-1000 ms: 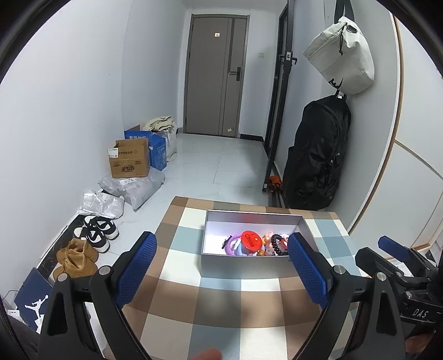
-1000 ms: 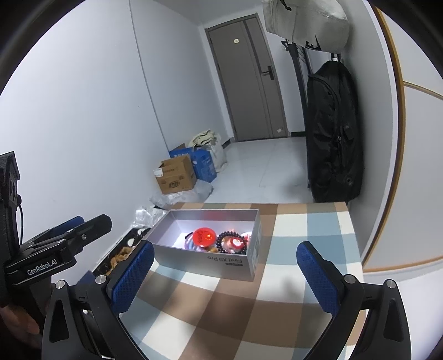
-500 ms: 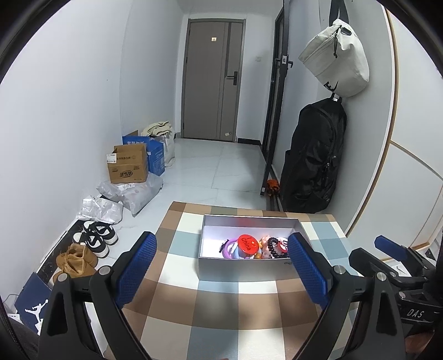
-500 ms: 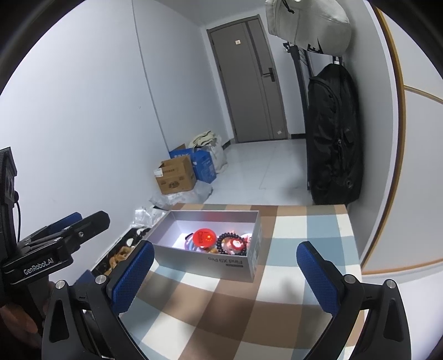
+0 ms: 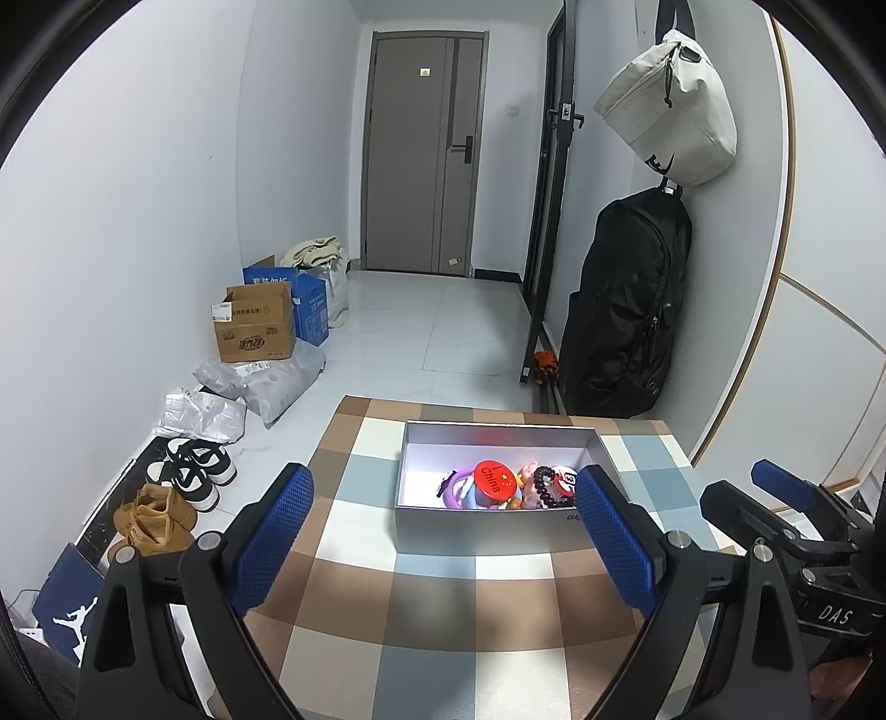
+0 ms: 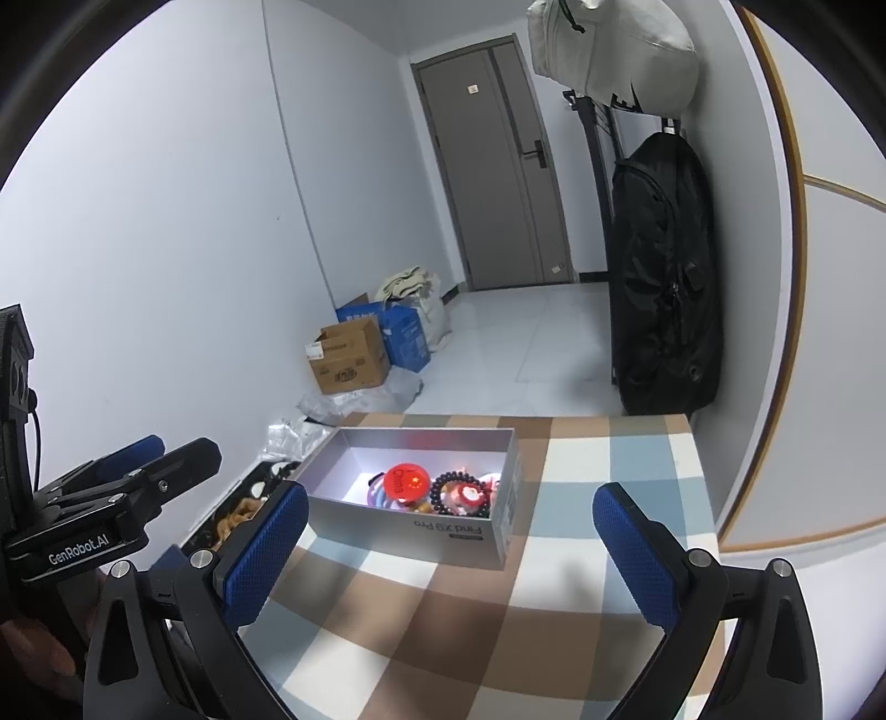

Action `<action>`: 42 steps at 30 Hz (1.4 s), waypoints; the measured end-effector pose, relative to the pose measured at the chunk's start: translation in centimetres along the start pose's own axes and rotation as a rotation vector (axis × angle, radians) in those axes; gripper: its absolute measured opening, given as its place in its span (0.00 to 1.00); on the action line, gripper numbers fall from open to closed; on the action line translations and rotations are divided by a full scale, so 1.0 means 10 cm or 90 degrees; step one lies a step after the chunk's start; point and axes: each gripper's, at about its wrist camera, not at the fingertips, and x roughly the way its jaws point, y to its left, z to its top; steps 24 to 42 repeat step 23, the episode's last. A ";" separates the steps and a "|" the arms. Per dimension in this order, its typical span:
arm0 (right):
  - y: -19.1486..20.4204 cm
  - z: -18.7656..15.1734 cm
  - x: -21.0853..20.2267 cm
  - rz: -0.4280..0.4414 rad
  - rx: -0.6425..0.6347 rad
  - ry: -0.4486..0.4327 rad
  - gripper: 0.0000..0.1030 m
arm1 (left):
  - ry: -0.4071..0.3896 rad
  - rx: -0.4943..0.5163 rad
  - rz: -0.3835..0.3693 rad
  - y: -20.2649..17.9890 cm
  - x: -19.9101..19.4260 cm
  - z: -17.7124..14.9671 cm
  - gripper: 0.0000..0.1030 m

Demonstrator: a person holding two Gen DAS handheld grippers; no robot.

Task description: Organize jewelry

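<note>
The near wall of the grey box (image 5: 476, 531) hid the lower part of the trinkets piled inside, so how many pieces lay under the red round badge (image 5: 496, 476) could not be told. The dark bead bracelet (image 6: 459, 490) overlapped a glowing red piece whose shape was washed out by glare. In the left wrist view the blue pad of the left gripper (image 5: 443, 531) covered the box's right end. The white bag (image 6: 609, 50) was cut off by the top edge of the right wrist view. Print on the cardboard carton (image 5: 255, 327) was too small to read. A hand (image 6: 33, 648) showed only partly at the frame edge.
</note>
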 end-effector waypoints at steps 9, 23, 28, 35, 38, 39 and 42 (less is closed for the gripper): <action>-0.01 0.00 0.00 0.002 0.001 0.001 1.00 | 0.002 -0.001 0.000 -0.01 0.01 0.00 0.90; 0.00 -0.01 0.02 0.003 0.003 0.006 1.00 | 0.009 -0.017 -0.019 0.00 0.06 -0.01 0.90; 0.00 -0.01 0.02 0.003 0.003 0.006 1.00 | 0.009 -0.017 -0.019 0.00 0.06 -0.01 0.90; 0.00 -0.01 0.02 0.003 0.003 0.006 1.00 | 0.009 -0.017 -0.019 0.00 0.06 -0.01 0.90; 0.00 -0.01 0.02 0.003 0.003 0.006 1.00 | 0.009 -0.017 -0.019 0.00 0.06 -0.01 0.90; 0.00 -0.01 0.02 0.003 0.003 0.006 1.00 | 0.009 -0.017 -0.019 0.00 0.06 -0.01 0.90; 0.00 -0.01 0.02 0.003 0.003 0.006 1.00 | 0.009 -0.017 -0.019 0.00 0.06 -0.01 0.90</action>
